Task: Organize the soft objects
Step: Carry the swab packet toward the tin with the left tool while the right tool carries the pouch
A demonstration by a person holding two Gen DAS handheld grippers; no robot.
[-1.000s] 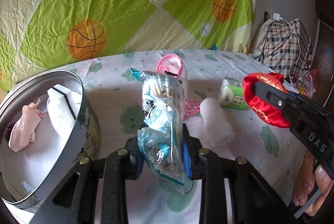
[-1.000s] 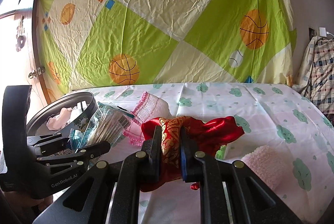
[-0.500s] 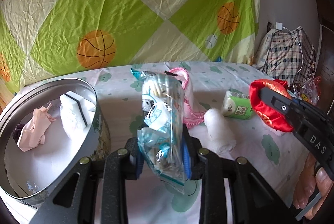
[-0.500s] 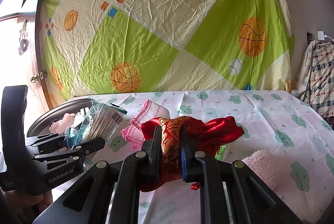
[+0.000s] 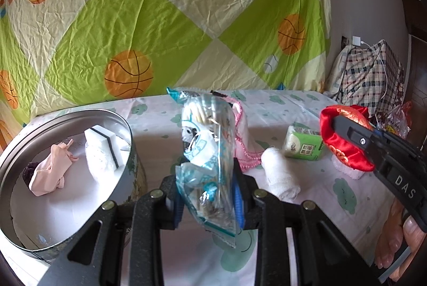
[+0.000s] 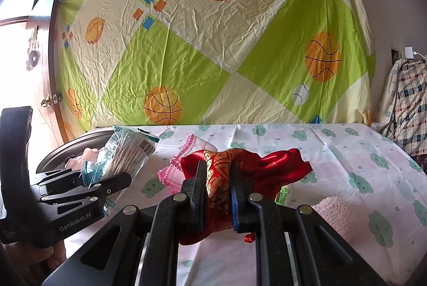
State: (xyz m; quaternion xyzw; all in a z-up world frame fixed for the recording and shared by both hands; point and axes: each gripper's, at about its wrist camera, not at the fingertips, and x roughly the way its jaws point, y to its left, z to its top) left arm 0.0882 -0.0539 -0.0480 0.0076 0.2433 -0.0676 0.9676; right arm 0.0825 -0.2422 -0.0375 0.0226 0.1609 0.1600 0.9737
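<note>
**Both hand-held grippers loaded, tin at left**

The left hand-held gripper clamps a clear packet of cotton swabs, upright and lifted above the bed. The right hand-held gripper is closed tight on a red embroidered pouch. Both items appear held clear for transfer into the round metal tin at near left, which already contains a sponge and a pink cloth. A white towel roll, a green tissue pack and a pink frilled cloth remain on the cloud-print bed sheet. A basketball-pattern sheet covers the far wall.

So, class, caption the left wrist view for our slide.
Left gripper holds a clear packet beside the round tin.
</note>
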